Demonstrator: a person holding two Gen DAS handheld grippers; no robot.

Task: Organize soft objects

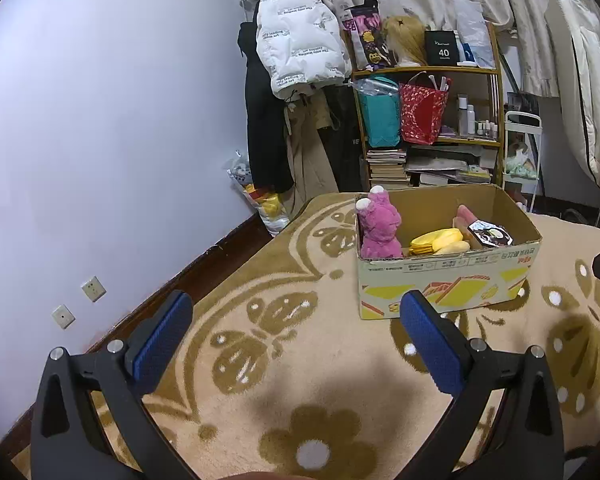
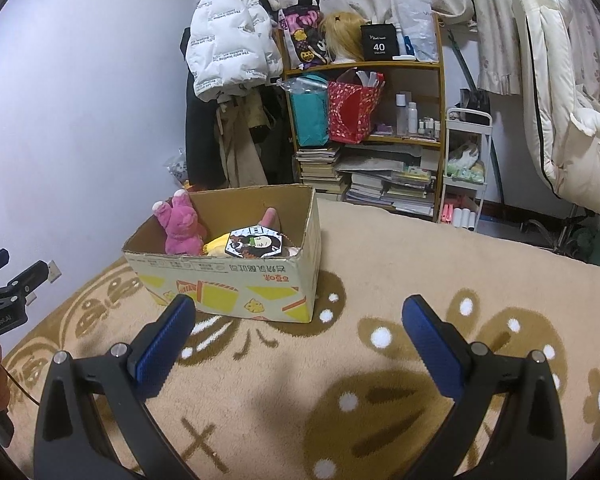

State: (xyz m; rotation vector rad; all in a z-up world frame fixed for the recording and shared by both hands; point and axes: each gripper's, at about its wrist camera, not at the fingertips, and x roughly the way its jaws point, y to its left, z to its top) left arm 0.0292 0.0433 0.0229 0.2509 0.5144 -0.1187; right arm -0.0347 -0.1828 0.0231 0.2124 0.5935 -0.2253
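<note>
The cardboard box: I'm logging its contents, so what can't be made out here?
- Cardboard box floor: hidden in both views by its near wall.
- Pink item at the back: mostly covered by the hexagonal cushion.
- Yellow plush: shape unclear, partly buried.

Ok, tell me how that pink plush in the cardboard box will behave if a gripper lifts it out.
The pink plush toy looks fuzzy and stuffed, so it will probably squash under the pads and weigh little. It leans against the corner of the cardboard box, so it likely flops once lifted. Fuzzy fabric should resist slipping.
</note>
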